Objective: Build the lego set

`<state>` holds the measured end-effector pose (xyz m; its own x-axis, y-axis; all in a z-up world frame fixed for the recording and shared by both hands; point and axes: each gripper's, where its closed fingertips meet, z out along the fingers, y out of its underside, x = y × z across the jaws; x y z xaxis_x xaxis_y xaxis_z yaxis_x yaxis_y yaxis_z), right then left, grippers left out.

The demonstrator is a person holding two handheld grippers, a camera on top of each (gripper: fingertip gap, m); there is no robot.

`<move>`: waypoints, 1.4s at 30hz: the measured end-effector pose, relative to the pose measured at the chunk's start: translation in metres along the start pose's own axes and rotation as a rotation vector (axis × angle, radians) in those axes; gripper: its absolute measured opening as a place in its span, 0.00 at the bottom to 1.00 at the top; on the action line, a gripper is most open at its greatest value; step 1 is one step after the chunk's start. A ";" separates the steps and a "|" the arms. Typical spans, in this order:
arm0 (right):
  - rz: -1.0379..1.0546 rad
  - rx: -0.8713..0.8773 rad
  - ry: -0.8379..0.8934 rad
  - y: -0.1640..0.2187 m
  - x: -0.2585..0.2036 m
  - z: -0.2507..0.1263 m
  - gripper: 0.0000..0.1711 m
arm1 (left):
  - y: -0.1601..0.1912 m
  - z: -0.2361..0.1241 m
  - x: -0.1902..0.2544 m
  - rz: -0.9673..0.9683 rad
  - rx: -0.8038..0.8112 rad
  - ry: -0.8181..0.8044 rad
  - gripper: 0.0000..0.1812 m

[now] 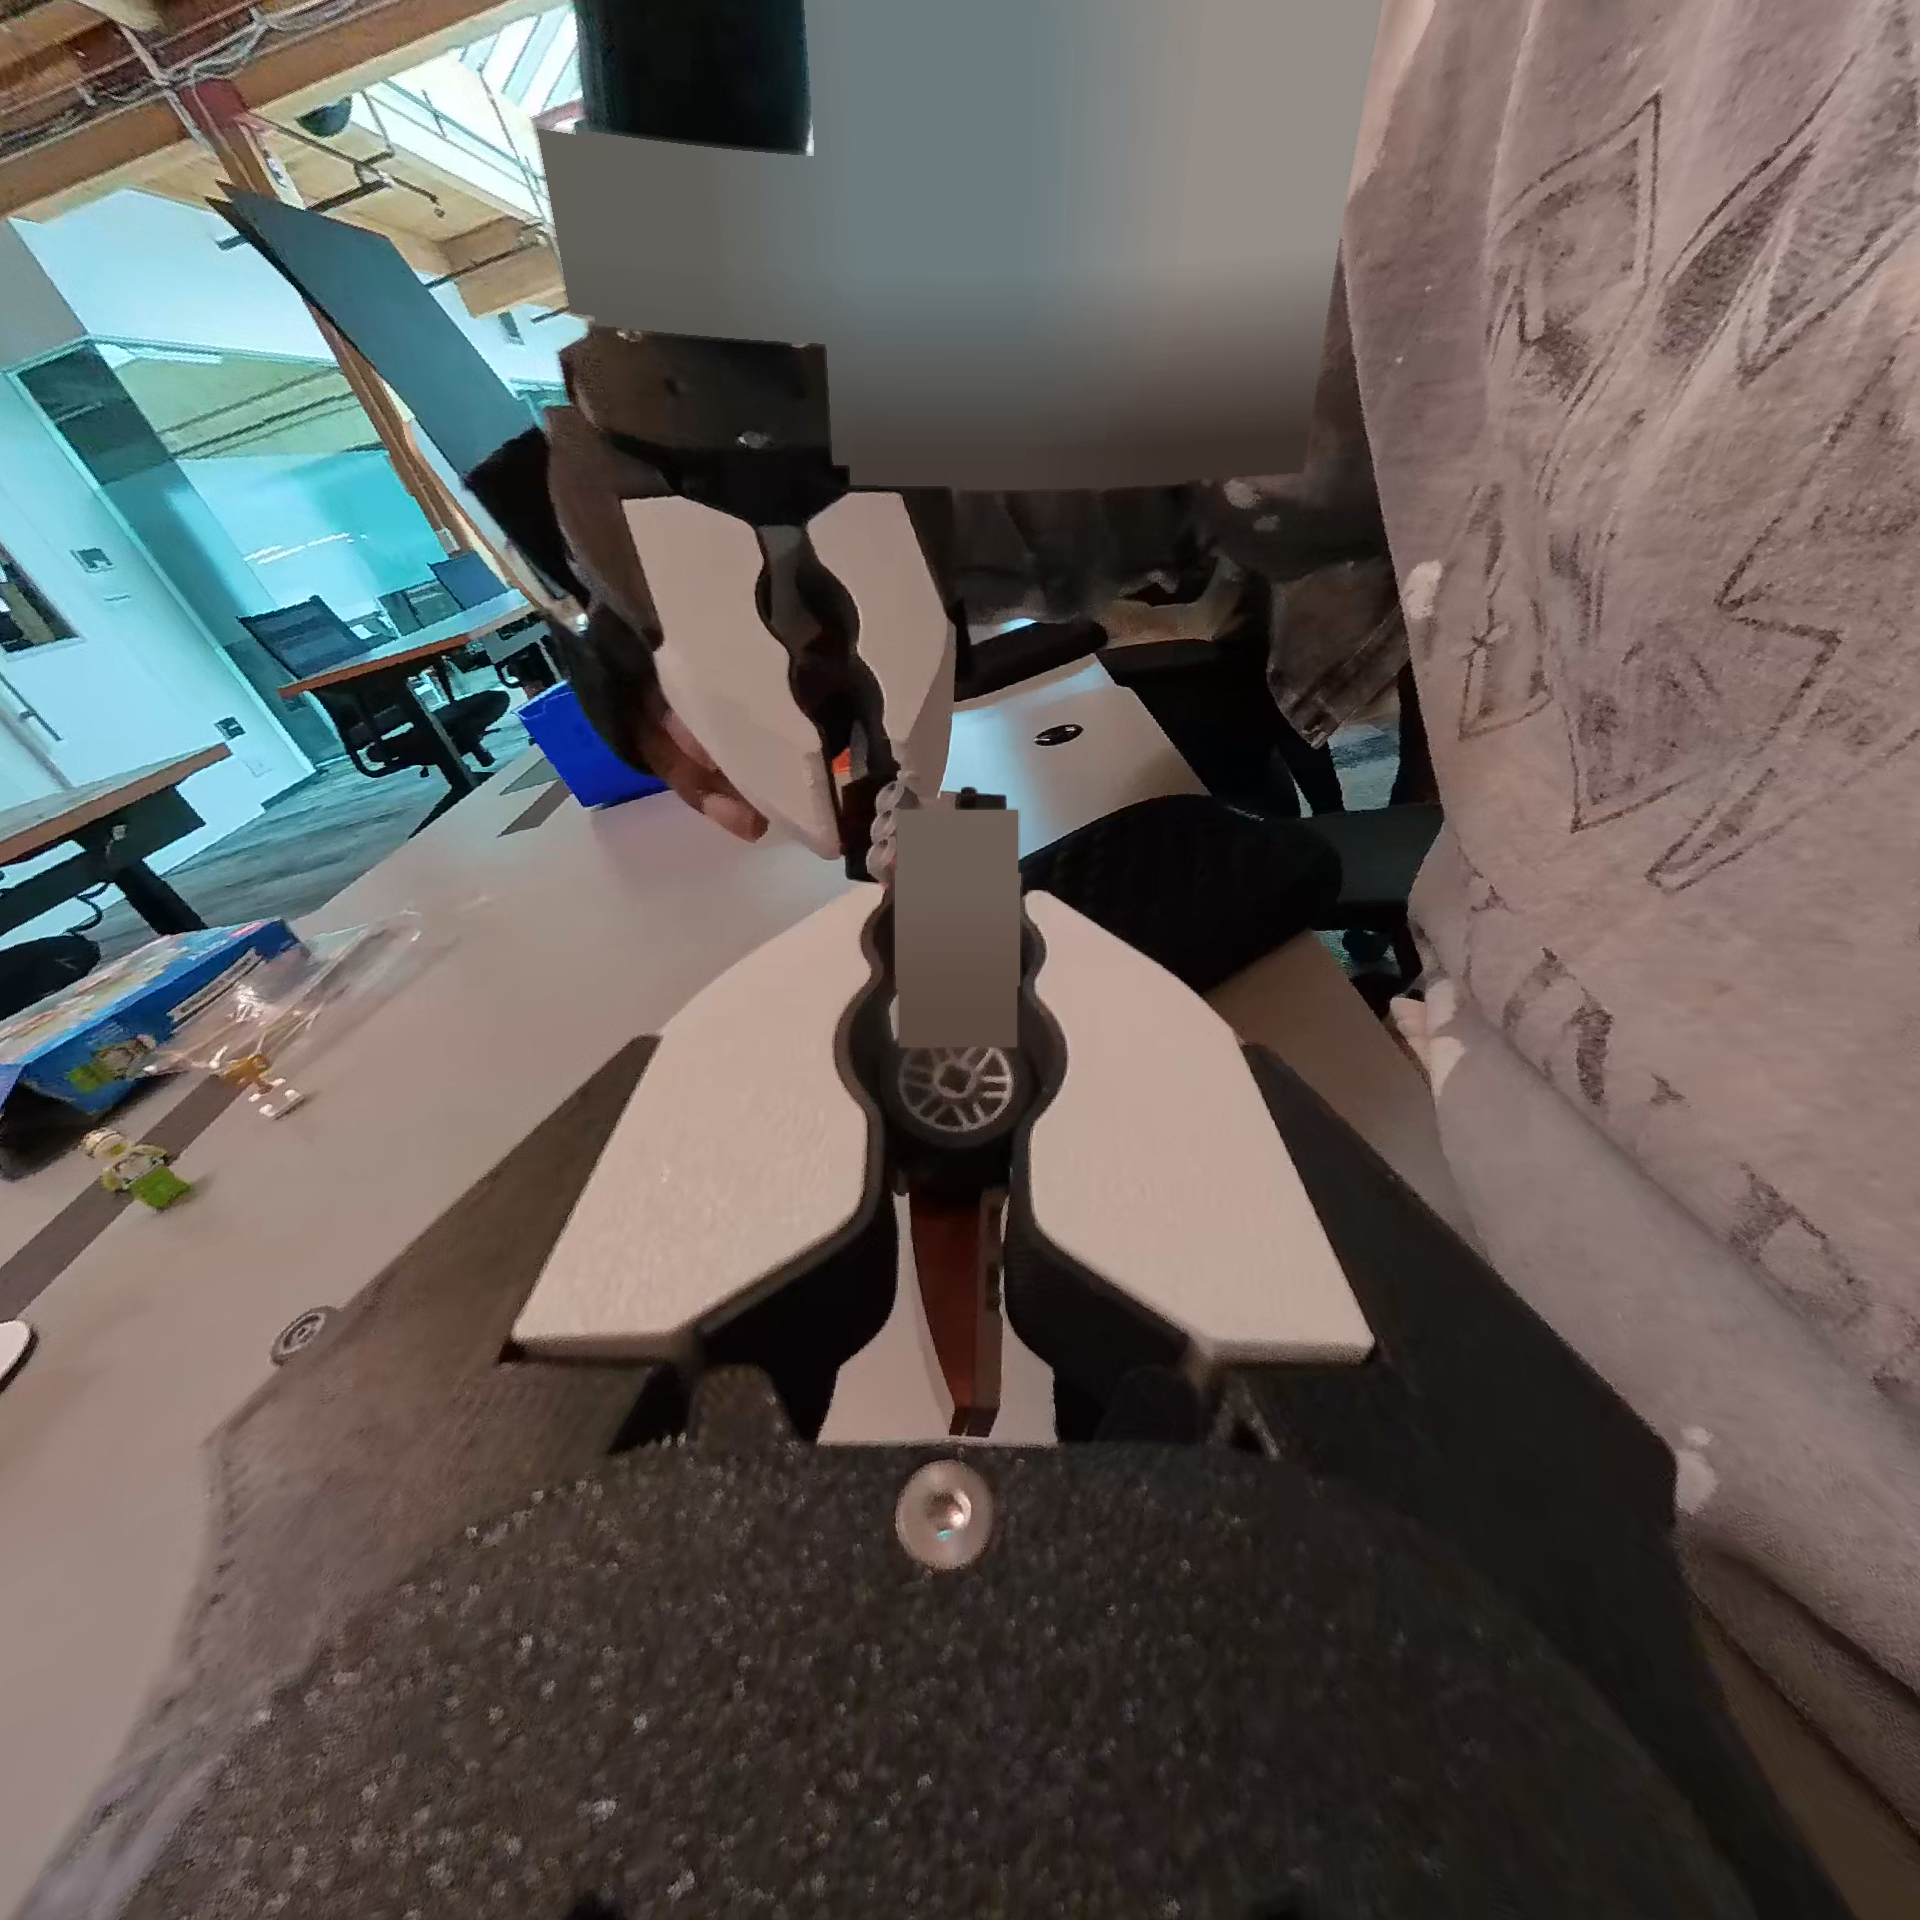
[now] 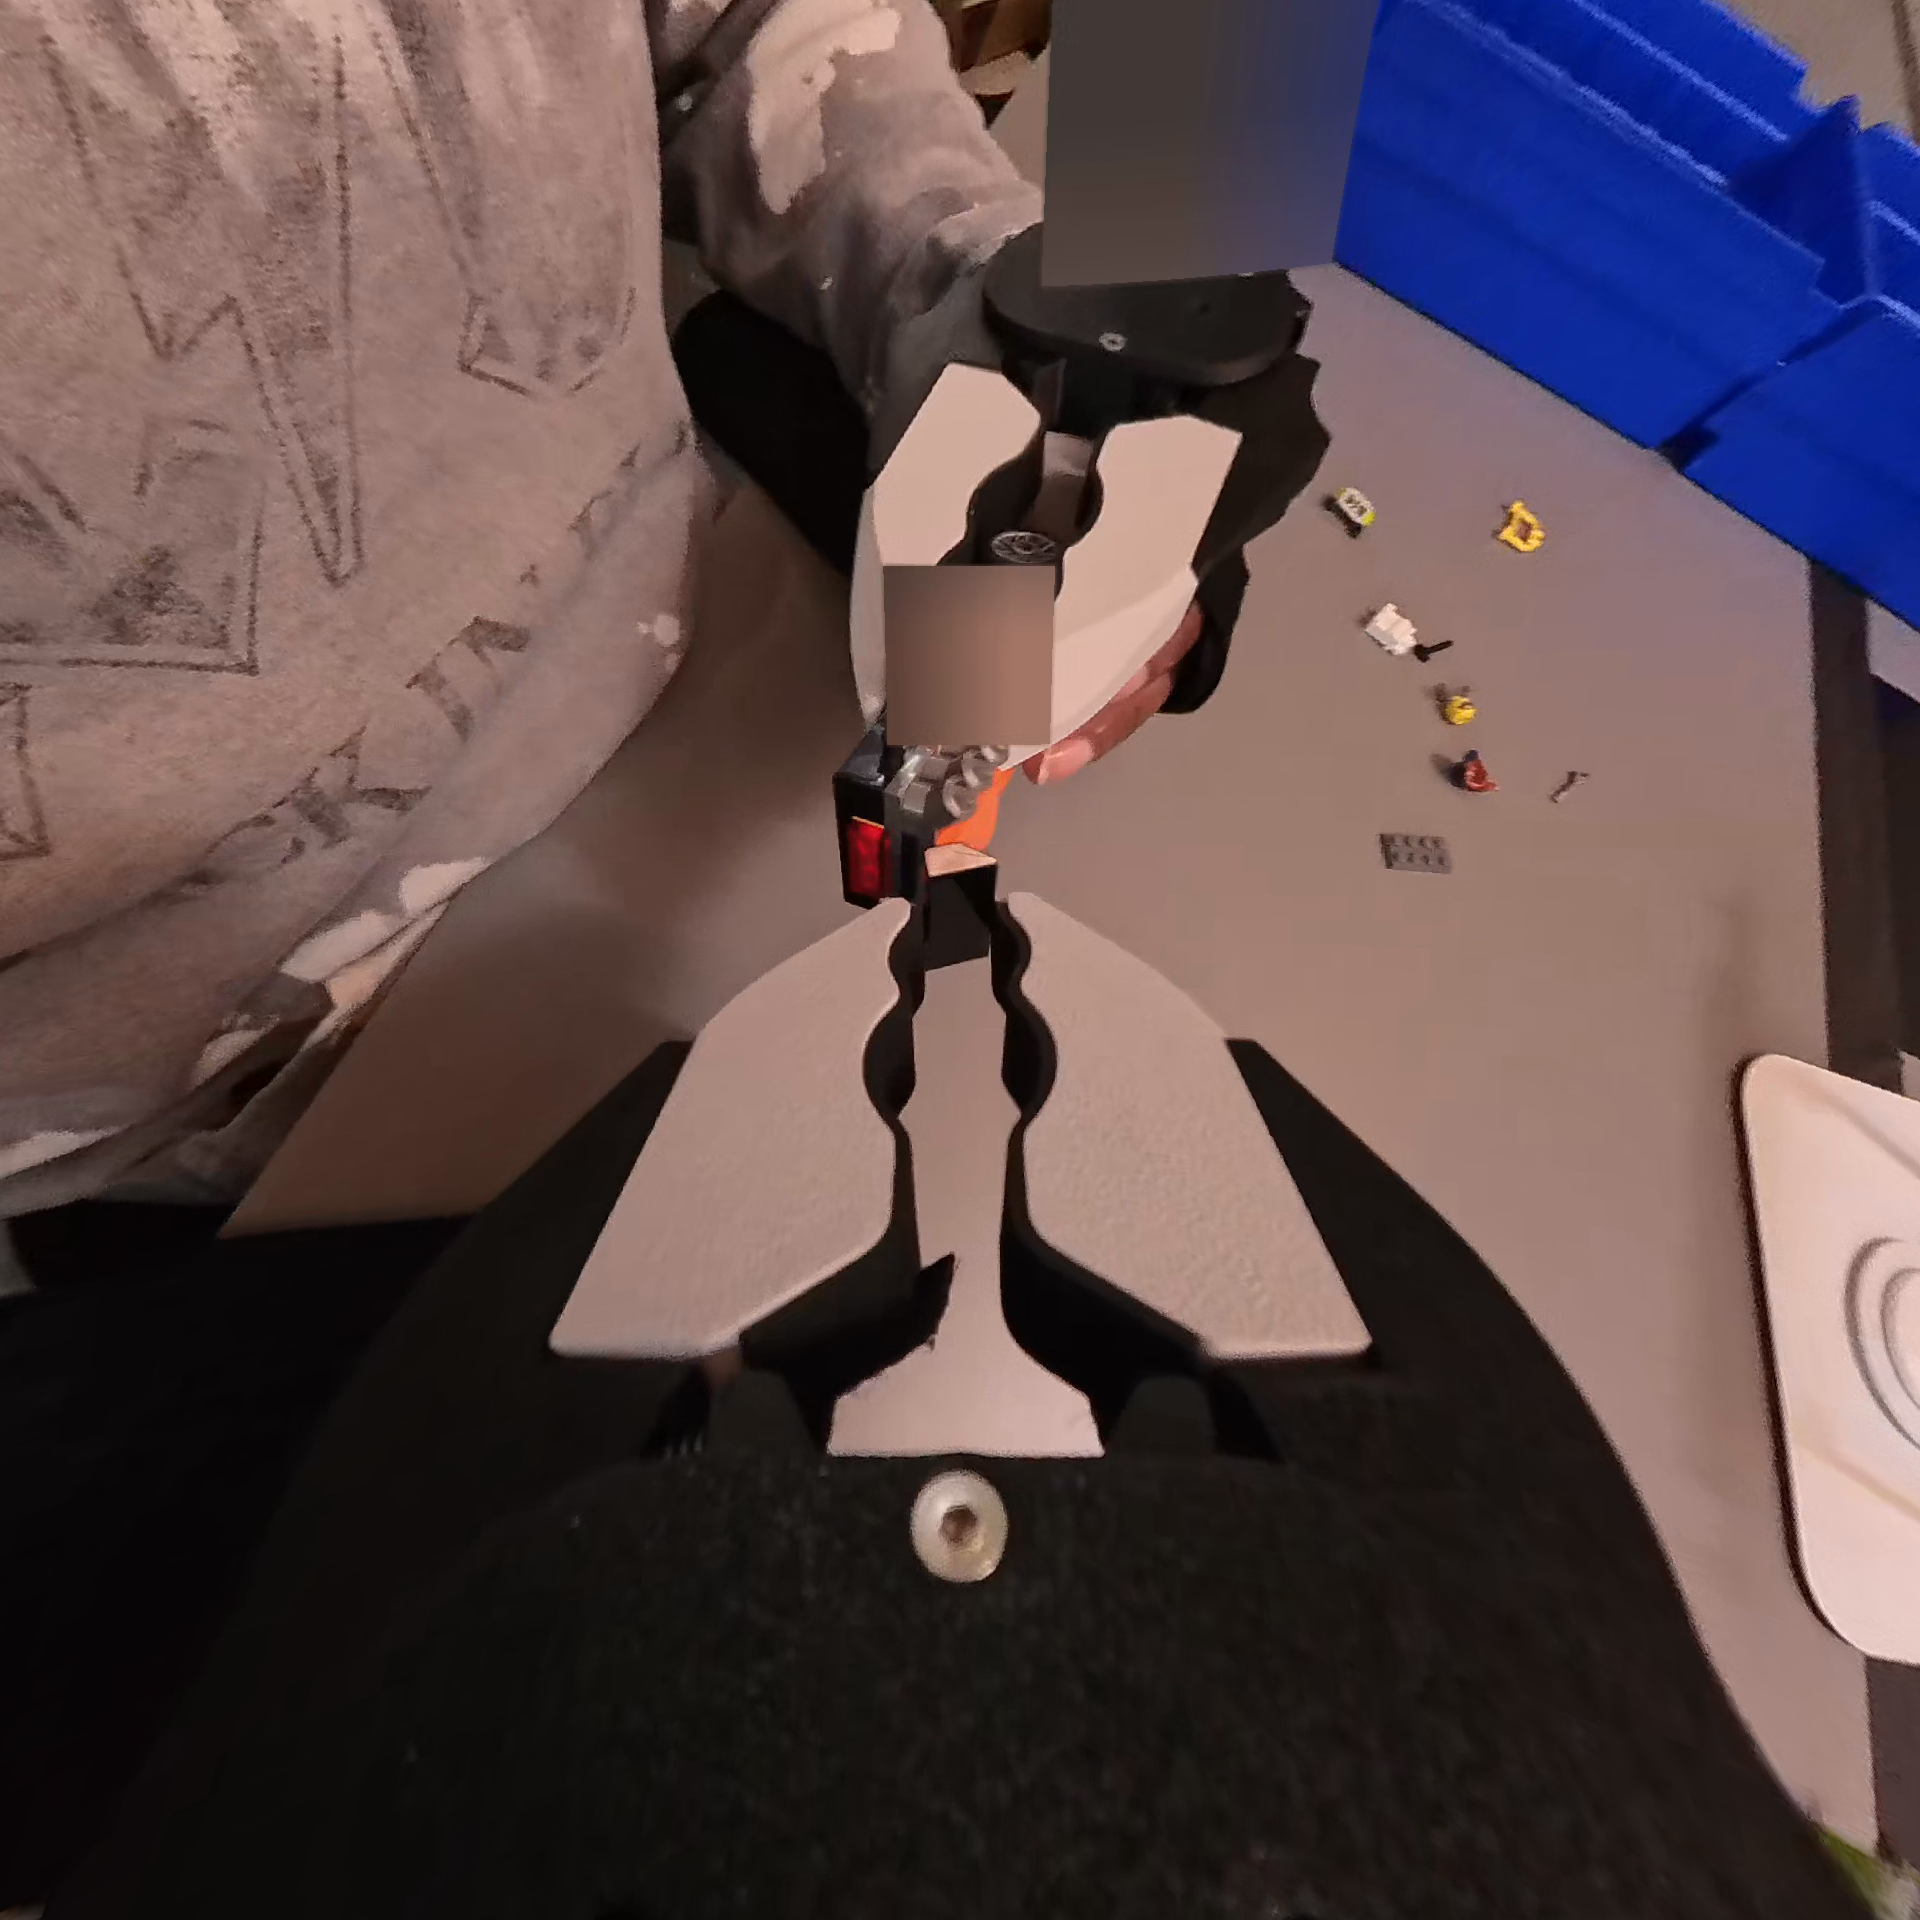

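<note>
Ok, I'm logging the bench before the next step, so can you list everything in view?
Partly built lego car with spoked grey wheel: one, black, orange and red, held in the air between both tools.
Blue cardboard set box: one, left on the grey table.
Clear plastic bags: crumpled, number unclear, beside the box.
Green and white minifigure: one, lying near the box.
Small loose lego pieces: several, yellow, white, red, scattered right.
Dark grey studded plate: one, flat on the table.
Blue plastic bins: a row, far right.
White tray: one, right edge.
Left tool: shut on the car.
Right tool: shut on a black part at the car's rear.
</note>
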<state>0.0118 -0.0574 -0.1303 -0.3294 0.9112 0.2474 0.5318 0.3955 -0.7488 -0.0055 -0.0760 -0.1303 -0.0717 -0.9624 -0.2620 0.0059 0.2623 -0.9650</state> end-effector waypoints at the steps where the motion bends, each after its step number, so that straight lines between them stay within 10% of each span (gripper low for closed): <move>1: -0.004 -0.005 -0.029 -0.001 -0.002 0.000 0.07 | -0.001 0.001 0.002 -0.001 0.001 0.010 0.11; 42: 0.074 -0.025 -0.118 0.000 0.007 -0.005 0.08 | -0.001 -0.008 -0.006 0.029 -0.009 -0.042 0.10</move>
<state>0.0135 -0.0505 -0.1248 -0.3770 0.9188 0.1169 0.5769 0.3317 -0.7464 -0.0135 -0.0698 -0.1274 -0.0296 -0.9564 -0.2907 -0.0020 0.2909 -0.9568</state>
